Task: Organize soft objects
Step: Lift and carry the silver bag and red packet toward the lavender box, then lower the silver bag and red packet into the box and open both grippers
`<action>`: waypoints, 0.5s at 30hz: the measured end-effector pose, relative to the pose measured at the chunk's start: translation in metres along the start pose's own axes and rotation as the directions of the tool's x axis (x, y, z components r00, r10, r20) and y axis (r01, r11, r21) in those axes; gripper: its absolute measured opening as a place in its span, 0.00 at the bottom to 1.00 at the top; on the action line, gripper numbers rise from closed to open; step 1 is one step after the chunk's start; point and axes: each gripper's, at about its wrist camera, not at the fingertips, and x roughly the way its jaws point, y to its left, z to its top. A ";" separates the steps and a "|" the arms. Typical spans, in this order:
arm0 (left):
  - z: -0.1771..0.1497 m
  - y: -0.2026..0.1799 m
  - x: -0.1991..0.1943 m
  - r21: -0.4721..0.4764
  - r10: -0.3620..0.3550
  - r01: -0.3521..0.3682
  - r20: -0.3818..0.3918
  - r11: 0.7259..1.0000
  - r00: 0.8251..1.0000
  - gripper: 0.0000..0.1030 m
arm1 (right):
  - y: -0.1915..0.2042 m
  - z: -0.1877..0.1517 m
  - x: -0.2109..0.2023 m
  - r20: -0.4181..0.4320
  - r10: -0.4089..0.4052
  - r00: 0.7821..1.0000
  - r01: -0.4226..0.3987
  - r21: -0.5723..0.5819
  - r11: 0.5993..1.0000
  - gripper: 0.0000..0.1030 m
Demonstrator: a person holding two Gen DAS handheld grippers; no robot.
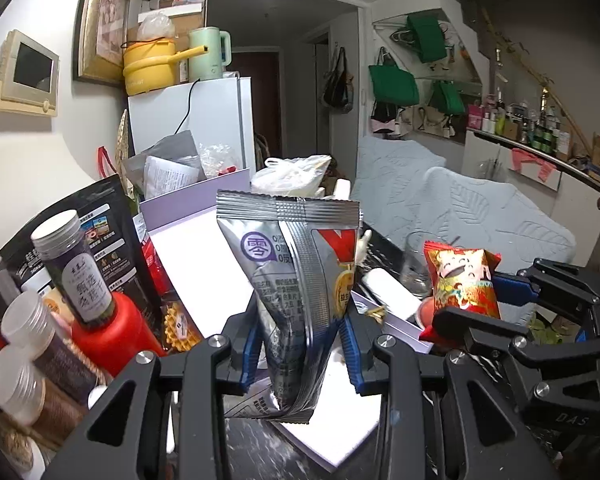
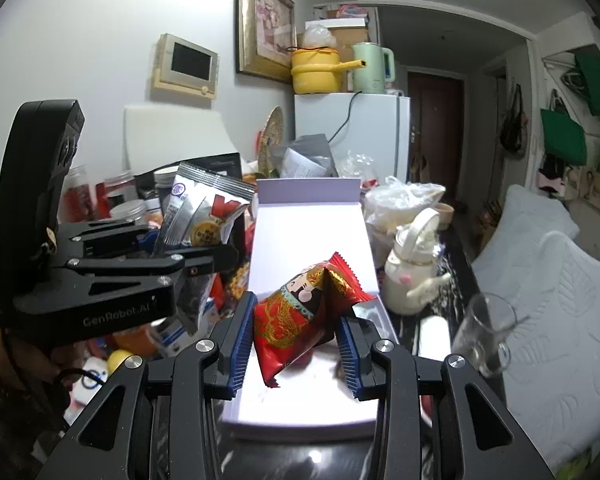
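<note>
Wrist fisheyes, close, forward, sharing white box (image 1: 188, 248)

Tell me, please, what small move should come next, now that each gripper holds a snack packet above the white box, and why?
Probably carry both over the open white box and lower them in. The left gripper is shut on the silver packet, the right gripper on the red packet; both hang above the box's bare floor.

The box (image 2: 312, 240) lies between jars (image 2: 128, 210) left and teapot (image 2: 410, 276) right.
</note>
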 end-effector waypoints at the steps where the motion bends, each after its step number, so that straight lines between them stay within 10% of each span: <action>1: 0.002 0.001 0.004 0.000 0.004 -0.004 -0.004 1.000 1.000 0.33 | -0.003 0.003 0.006 -0.001 0.002 1.000 -0.002 0.002 1.000 0.37; 15: 0.024 0.029 0.092 -0.019 0.073 -0.074 -0.066 0.997 0.995 0.33 | -0.051 0.025 0.082 -0.013 -0.002 1.000 0.003 0.074 0.997 0.37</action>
